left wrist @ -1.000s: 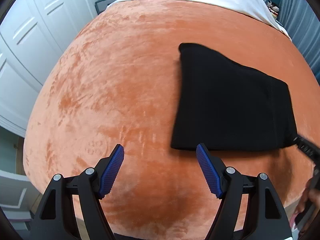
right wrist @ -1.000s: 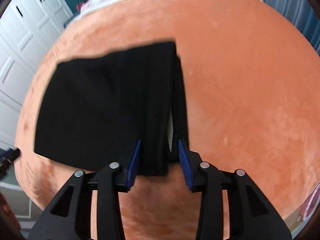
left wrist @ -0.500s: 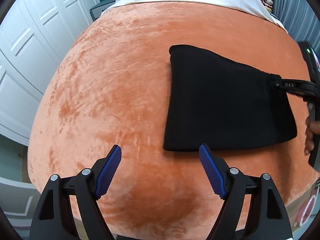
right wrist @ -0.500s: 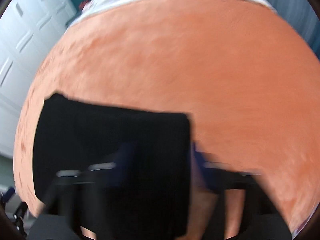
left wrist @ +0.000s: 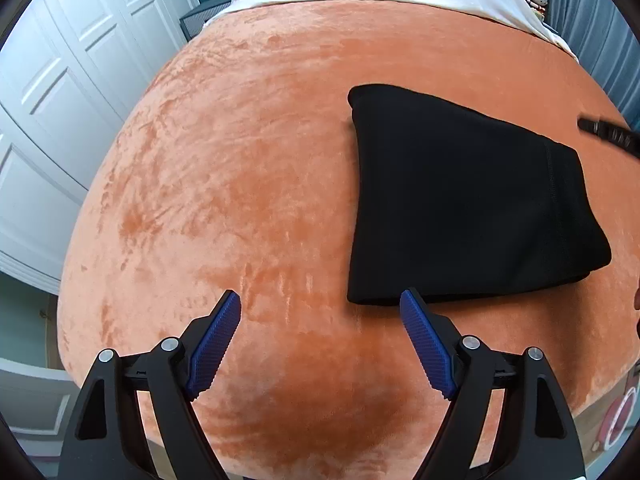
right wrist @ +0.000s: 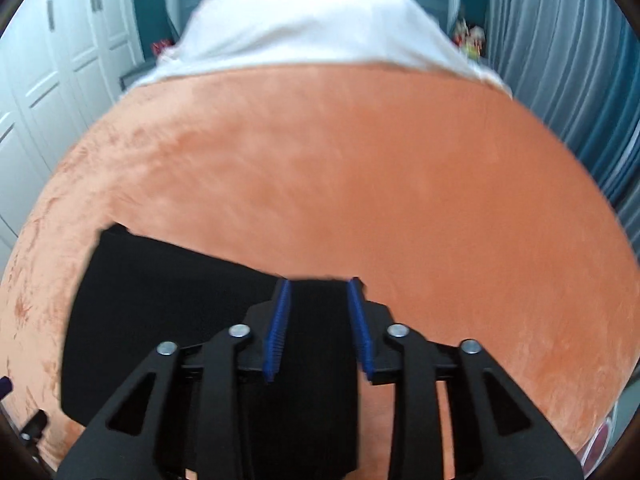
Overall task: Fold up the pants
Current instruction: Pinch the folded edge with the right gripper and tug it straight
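Pants (left wrist: 468, 204) lie folded into a compact black rectangle on the orange bed cover (left wrist: 240, 168). I judge the stack could spring open or skew if a tool drags its edge. My left tool (left wrist: 320, 336) hangs wide, empty, near the front edge; my right tool (right wrist: 316, 328) is part-open over the fabric, gripping nothing.

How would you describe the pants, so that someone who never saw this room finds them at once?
Find the bed with the orange plush blanket, white bedding at its far end. On its right half lie the pants, folded into a flat black rectangle. They are the only dark item on the blanket.
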Demonstrator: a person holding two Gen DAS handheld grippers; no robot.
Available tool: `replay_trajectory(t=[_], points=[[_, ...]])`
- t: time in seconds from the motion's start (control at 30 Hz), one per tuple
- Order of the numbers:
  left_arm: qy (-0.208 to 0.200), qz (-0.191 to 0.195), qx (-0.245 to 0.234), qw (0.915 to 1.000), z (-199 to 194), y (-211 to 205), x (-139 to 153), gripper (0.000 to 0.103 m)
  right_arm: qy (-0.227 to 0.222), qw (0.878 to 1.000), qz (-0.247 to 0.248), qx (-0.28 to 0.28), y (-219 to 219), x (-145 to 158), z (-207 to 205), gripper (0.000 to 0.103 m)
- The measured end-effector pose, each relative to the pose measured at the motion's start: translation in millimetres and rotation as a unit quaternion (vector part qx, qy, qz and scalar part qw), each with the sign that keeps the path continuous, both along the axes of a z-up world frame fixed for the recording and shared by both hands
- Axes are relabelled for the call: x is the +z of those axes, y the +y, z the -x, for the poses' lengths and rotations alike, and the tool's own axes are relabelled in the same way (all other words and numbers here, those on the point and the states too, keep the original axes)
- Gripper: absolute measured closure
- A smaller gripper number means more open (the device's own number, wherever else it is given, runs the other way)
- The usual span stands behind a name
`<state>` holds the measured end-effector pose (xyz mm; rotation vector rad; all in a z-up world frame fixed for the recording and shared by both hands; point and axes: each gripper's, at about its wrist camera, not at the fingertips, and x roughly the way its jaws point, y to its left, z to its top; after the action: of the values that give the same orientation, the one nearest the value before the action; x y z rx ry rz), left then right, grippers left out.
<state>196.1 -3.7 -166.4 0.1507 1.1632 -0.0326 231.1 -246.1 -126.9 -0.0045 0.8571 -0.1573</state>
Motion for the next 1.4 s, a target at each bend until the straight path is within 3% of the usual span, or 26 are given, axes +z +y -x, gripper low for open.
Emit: replay_trajectory(t=[0.1, 0.23, 0.47, 0.53, 0.63, 0.73, 0.83, 0.93, 1.0, 1.07, 1.17, 1.23, 1.3, 1.33, 1.4], points=[[0.002, 0.008, 0.004, 1.0000, 0, 3, 0, 0.024, 0.015, 0.997, -0.053, 0.061, 39, 6, -18, 0.070], [0.001, 0.007, 0.004, 1.0000, 1, 6, 1, 0.024, 0.068, 0.983, -0.111, 0.128, 94, -15, -57, 0.072], [0.008, -0.001, 0.005, 1.0000, 0, 20, 1, 0.024, 0.189, 0.970, -0.091, 0.126, 150, -98, -131, 0.073], [0.012, 0.000, 0.006, 0.9999, -1, 24, -1, 0.024, 0.195, 0.969, -0.094, 0.116, 149, -105, -139, 0.070], [0.011, -0.004, 0.007, 0.9999, -2, 27, -2, 0.024, 0.151, 0.975, -0.124, 0.103, 136, -74, -122, 0.070], [0.008, -0.010, 0.004, 0.9999, -1, 27, -3, 0.024, 0.094, 0.987, -0.099, 0.083, 103, -45, -68, 0.070], [0.012, -0.005, 0.001, 0.9999, 0, 25, -4, 0.024, 0.078, 0.993, -0.084, 0.032, 58, -41, -12, 0.070], [0.011, -0.006, -0.005, 0.9999, 2, 16, -2, 0.024, 0.116, 0.990, -0.075, -0.024, 8, -65, 25, 0.070], [0.007, -0.005, -0.011, 0.9999, 6, 8, 2, 0.024, 0.141, 0.986, -0.086, -0.017, -8, -87, 36, 0.071], [0.004, -0.008, -0.016, 0.9998, 9, -1, 5, 0.024, 0.134, 0.990, -0.037, -0.021, -4, -74, 43, 0.071], [-0.002, -0.014, -0.025, 0.9996, 15, -14, 11, 0.024, 0.094, 0.995, -0.045, -0.005, 6, -44, 55, 0.070], [-0.004, -0.013, -0.028, 0.9995, 17, -21, 14, 0.024, 0.102, 0.994, -0.037, 0.006, 10, -48, 57, 0.063], [-0.005, -0.013, -0.032, 0.9994, 19, -27, 17, 0.024, 0.138, 0.990, -0.018, 0.001, -1, -70, 59, 0.059], [-0.006, -0.014, -0.034, 0.9993, 20, -31, 18, 0.024, 0.156, 0.987, -0.026, -0.004, -12, -82, 61, 0.057], [-0.009, -0.016, -0.040, 0.9990, 22, -37, 21, 0.024, 0.147, 0.985, -0.085, -0.028, -32, -80, 70, 0.053]])
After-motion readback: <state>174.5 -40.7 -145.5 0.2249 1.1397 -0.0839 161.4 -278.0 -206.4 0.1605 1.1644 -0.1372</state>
